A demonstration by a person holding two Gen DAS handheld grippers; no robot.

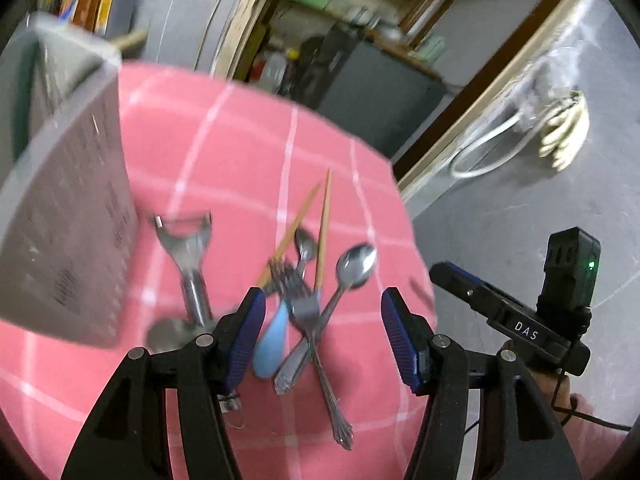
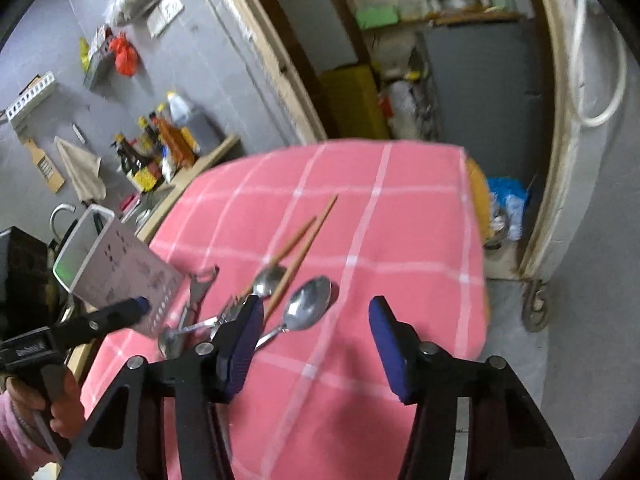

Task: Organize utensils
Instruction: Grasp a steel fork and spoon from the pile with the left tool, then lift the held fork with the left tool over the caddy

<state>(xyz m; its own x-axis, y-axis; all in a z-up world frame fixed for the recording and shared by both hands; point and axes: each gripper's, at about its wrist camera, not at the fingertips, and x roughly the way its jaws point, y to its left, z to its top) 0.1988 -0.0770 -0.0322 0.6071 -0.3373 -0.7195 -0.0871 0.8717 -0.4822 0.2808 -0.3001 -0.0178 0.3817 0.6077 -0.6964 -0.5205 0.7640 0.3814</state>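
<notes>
- The surface (image 2: 400, 220) wears a pink cloth with white check lines, and the utensils lie in one loose heap near its left side.
- Two wooden chopsticks (image 1: 325, 224) lie side by side, their thin tips pointing away from the cameras and their near ends crossing into the heap.
- Two spoons show clearly: a larger spoon (image 1: 356, 266) at the right of the heap, bowl up, and a smaller spoon (image 1: 305, 244) between the chopsticks.
- One fork (image 1: 298, 296) lies across the middle, its handle crossing the larger spoon's handle.
- One metal peeler (image 1: 188, 248) lies left of the heap, just beside the holder.
- One blue-handled utensil (image 1: 272, 344) lies partly under the fork; its working end is hidden.
- One grey perforated utensil holder (image 1: 68, 220) stands at the left of the surface, blurred; what it contains cannot be made out.
- The left gripper (image 1: 323, 320) hovers above the heap, its fingers (image 1: 250, 332) wide apart and holding nothing.
- The right gripper (image 2: 316, 328) hovers over the cloth to the right of the heap, its fingers (image 2: 390, 344) likewise apart and empty.
</notes>
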